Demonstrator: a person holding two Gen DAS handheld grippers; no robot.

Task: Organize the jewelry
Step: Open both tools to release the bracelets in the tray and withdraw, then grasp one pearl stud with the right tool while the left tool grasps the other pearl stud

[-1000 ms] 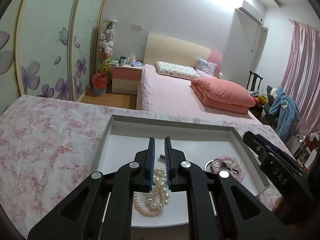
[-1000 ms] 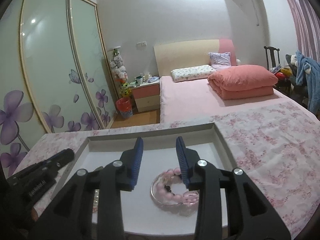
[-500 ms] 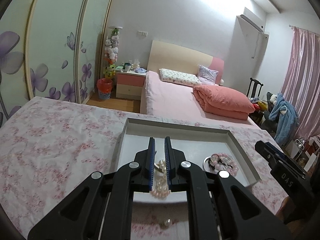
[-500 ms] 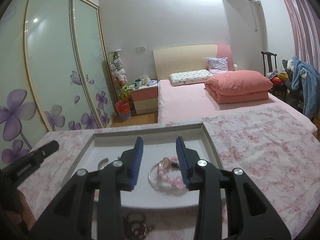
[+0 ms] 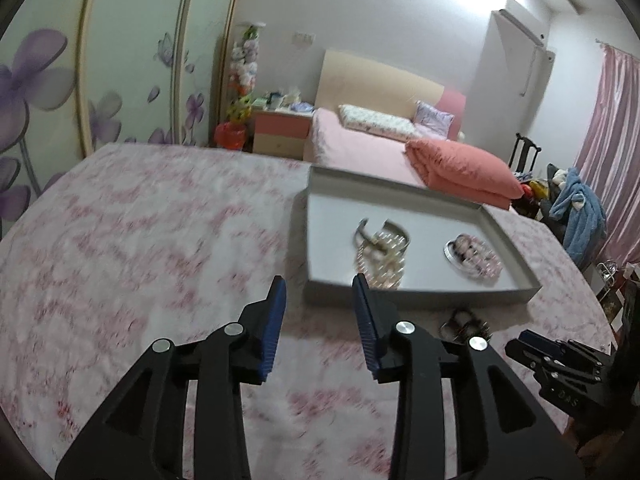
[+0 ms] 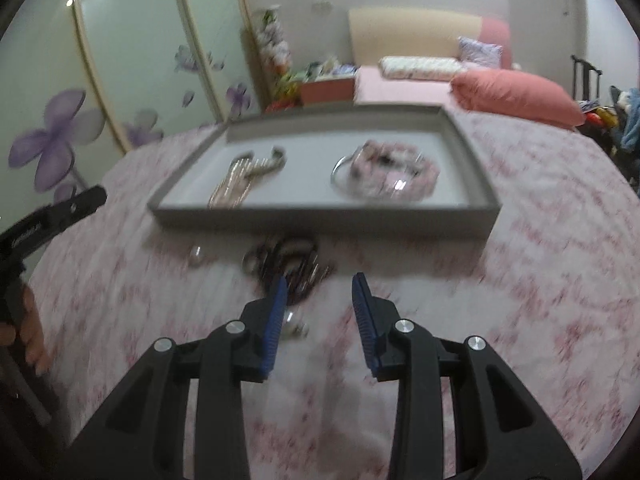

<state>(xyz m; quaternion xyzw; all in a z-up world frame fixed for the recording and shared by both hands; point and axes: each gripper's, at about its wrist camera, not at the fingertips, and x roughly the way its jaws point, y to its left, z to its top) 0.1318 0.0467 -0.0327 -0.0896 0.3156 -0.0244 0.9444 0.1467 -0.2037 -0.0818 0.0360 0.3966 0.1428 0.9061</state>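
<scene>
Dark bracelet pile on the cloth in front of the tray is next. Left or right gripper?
Right. The right gripper is open and the dark bracelet pile lies just ahead of its fingertips. The left gripper, also open, faces bare cloth, with the pile off to its right, before the tray.

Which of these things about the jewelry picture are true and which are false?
1. The pearl necklace lies inside the gray tray. True.
2. The left gripper is shut on the pearls. False: it is open and holds nothing.
3. The pink bead bracelet is in the tray. True.
4. Every piece of jewelry is already in the tray. False: a dark tangle of jewelry lies on the floral cloth in front of the tray.
5. The right gripper is shut. False: it is open, above the cloth beside the dark tangle.
</scene>
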